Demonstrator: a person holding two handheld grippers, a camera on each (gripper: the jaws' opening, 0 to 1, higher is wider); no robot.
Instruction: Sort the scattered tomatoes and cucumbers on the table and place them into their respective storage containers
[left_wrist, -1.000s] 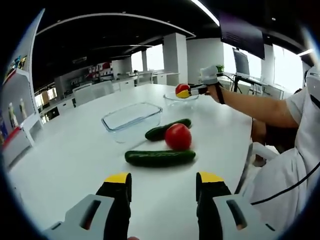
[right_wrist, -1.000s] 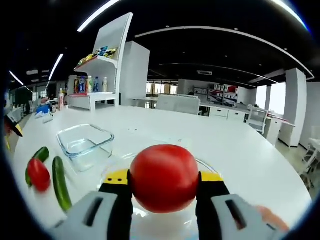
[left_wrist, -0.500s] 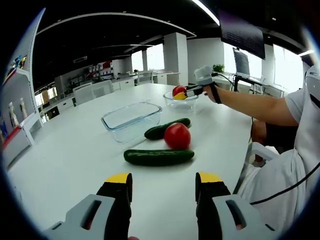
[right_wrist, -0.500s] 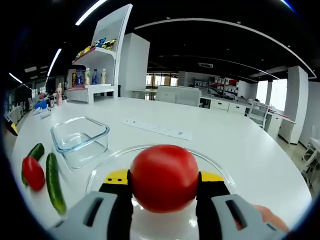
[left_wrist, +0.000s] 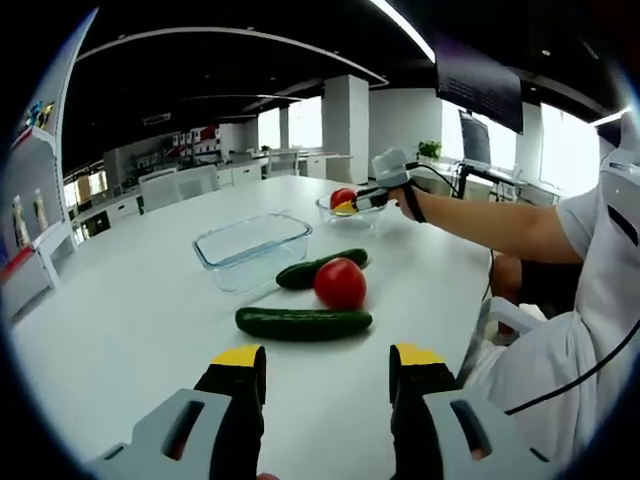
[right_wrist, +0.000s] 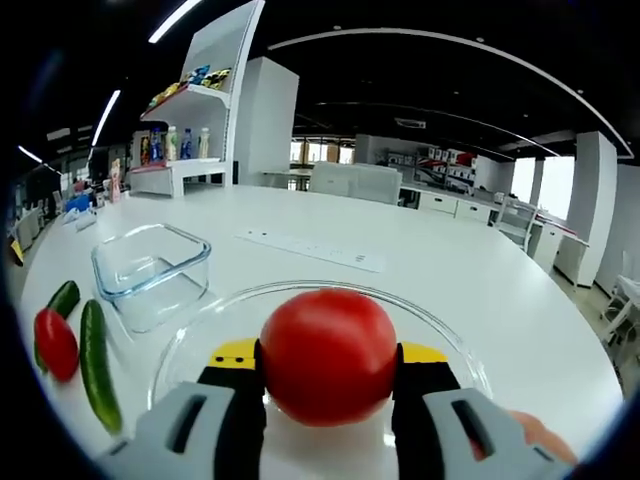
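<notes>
My right gripper (right_wrist: 328, 362) is shut on a red tomato (right_wrist: 327, 355), held just inside the round glass bowl (right_wrist: 445, 335). The left gripper view shows that gripper (left_wrist: 350, 202) and its tomato (left_wrist: 342, 196) at the bowl (left_wrist: 327, 208) far across the table. My left gripper (left_wrist: 325, 372) hovers open over the white table, nothing between its jaws. Ahead of it lie a cucumber (left_wrist: 303, 322), a second tomato (left_wrist: 340, 283) and another cucumber (left_wrist: 313, 269) behind it. The same tomato (right_wrist: 55, 343) and cucumbers (right_wrist: 98, 364) appear left in the right gripper view. A square glass container (left_wrist: 252, 246) stands empty.
A person's forearm (left_wrist: 480, 221) reaches across the right side of the table; their white clothing (left_wrist: 590, 330) is at the right edge. White shelves with bottles (right_wrist: 185, 145) stand beyond the table. A paper strip (right_wrist: 310, 250) lies on the tabletop beyond the bowl.
My right gripper has carried the tomato forward and down from above the bowl's near rim into the bowl. The left gripper's view has shifted only slightly.
</notes>
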